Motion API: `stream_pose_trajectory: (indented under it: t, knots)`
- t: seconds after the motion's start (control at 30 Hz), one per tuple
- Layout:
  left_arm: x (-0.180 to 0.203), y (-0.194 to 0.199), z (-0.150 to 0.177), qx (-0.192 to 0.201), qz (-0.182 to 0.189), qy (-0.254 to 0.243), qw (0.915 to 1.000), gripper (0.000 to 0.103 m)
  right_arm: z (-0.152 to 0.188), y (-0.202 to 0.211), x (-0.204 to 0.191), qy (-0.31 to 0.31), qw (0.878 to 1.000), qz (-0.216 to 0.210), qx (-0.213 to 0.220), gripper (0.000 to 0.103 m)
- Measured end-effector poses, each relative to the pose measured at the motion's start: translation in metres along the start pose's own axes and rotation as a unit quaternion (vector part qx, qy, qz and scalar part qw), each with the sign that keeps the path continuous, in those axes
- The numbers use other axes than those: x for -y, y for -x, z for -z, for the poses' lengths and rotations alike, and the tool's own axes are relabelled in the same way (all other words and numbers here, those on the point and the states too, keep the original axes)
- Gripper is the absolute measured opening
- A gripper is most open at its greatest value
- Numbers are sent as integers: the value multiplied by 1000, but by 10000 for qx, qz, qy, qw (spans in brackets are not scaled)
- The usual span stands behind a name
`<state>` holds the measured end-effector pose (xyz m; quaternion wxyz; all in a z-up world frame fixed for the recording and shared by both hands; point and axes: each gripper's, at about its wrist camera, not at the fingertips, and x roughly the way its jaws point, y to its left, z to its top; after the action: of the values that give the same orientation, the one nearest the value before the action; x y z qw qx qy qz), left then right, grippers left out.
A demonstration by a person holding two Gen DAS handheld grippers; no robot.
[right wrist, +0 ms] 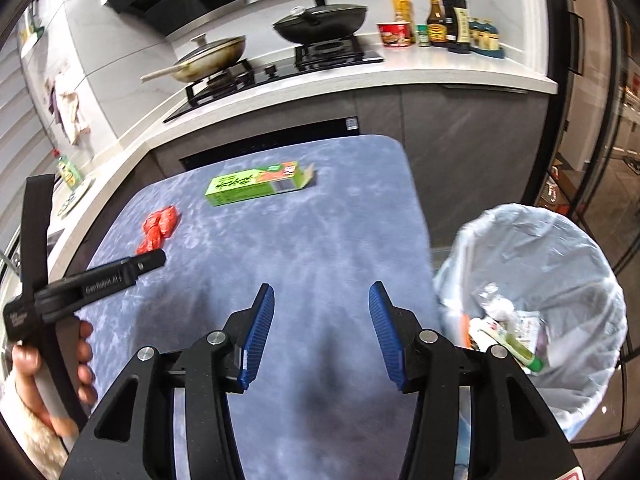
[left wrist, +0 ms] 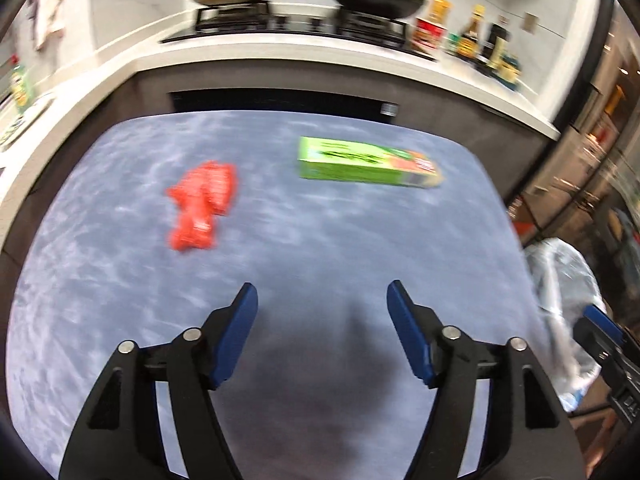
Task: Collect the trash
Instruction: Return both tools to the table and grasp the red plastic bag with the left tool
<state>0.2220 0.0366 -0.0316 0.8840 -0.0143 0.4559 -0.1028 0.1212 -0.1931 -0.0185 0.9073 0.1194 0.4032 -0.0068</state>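
My left gripper, black-framed with blue pads, sits nearest the left wrist camera; its jaws stand wide apart with nothing between them. It hovers over the blue-grey mottled tabletop, which carries a dark shadow just ahead of the jaws. My right gripper is of the same build, and its jaws also stand wide with nothing held. In the right wrist view my left gripper enters from the left edge, gripped by my left hand.

Two pieces of trash lie on the tabletop:
- A crumpled red plastic wrapper lies ahead and to the left of my left gripper, apart from it. In the right wrist view the tip of my left gripper overlaps its near end; contact cannot be determined.
- A long green cardboard box lies flat farther back, toward the table's far edge. One end flap is open in the right wrist view.

The wrapper and the box are well apart from each other.

A round bin lined with a translucent white plastic bag stands just beside the table's right edge. It holds assorted discarded packaging.

Behind the table a white counter carries a gas hob with a beige lidded pan, a black lidded wok and a row of sauce bottles.
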Motion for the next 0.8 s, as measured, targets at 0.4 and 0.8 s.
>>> stream_pose_trajectory:
  t: [0.4,0.8]
  knots:
    - [-76,-53,-25,-127,-619,212,9978,74,-25,-57,-36,230,9993,-195,-226,54]
    - [-87,-83,-31,-256,-216,333,9989,28,-54,-104,-58,362,9984,-332,-271,55]
